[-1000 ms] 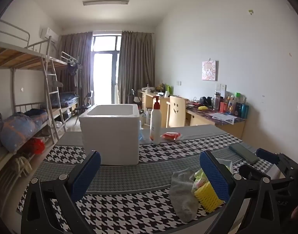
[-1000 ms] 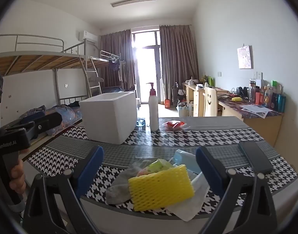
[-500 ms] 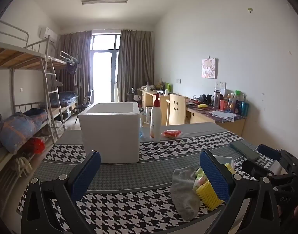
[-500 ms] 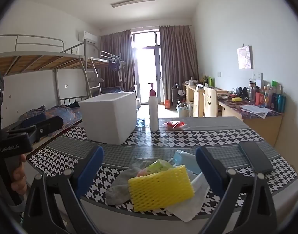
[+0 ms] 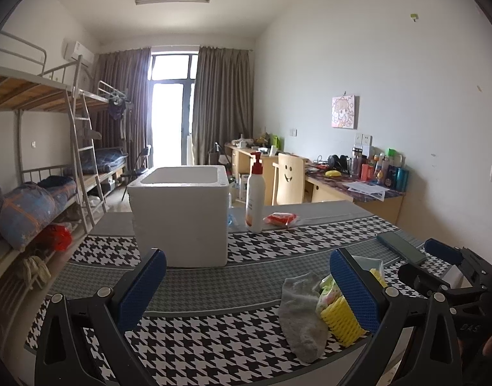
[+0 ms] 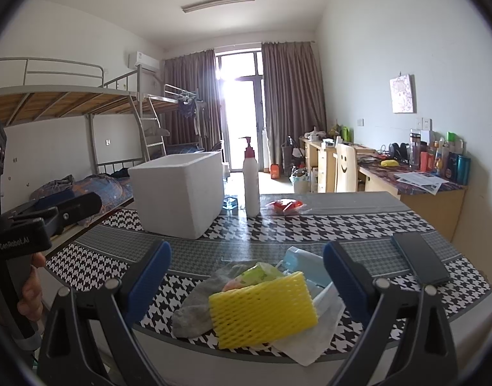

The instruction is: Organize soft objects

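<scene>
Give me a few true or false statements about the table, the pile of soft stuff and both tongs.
1. Both tongs, left and right, are open and empty. True.
2. The yellow foam net lies in the white box. False: it sits in the pile at the table's near edge.
3. A grey sock lies beside the net. True.
4. The pump bottle lies on its side. False: it stands upright.

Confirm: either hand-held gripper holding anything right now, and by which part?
Nothing held. The left hand-held gripper and right hand-held gripper are both open and empty; the yellow foam net and grey sock lie on the table.
</scene>
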`<state>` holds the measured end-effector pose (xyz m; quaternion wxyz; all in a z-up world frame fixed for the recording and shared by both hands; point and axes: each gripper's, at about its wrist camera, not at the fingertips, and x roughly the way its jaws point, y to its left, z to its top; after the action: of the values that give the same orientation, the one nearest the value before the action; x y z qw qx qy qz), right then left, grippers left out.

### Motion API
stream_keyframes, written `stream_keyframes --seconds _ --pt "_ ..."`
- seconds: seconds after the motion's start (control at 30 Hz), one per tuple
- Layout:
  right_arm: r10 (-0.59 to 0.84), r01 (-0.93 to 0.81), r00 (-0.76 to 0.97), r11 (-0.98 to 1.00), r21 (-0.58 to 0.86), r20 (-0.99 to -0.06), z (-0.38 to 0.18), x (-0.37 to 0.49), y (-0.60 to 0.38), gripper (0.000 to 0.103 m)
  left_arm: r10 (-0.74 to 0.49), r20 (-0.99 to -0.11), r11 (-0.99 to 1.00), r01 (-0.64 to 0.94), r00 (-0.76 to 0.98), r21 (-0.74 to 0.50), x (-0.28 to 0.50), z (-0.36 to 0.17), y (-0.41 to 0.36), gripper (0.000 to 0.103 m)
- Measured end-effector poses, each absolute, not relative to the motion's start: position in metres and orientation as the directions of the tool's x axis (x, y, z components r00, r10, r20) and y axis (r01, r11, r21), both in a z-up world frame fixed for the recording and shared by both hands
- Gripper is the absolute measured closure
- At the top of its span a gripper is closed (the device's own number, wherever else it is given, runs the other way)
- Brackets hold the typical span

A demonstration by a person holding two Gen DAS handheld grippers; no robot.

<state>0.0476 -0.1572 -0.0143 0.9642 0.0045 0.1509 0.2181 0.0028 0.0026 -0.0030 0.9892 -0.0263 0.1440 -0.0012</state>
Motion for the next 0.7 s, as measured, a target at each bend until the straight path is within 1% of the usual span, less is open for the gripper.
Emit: stream_keyframes --seconds 0.17,0.7 --pt "0.422 -0.419 0.861 0.905 0.073 -0.285 -0.0139 0.0461 -0.1594 0.006 -0.026 -0.298 0.998 0.009 0.954 -0.06 0.0039 -0.0049 0.0028 0.001" --pt "0.412 -0.409 0.862 0.909 0.075 -0.296 -0.0144 0.0486 -0.161 0.006 -0.004 -0.303 0.998 -0.016 0.953 -0.064 0.006 -0.0064 0.0075 0.001"
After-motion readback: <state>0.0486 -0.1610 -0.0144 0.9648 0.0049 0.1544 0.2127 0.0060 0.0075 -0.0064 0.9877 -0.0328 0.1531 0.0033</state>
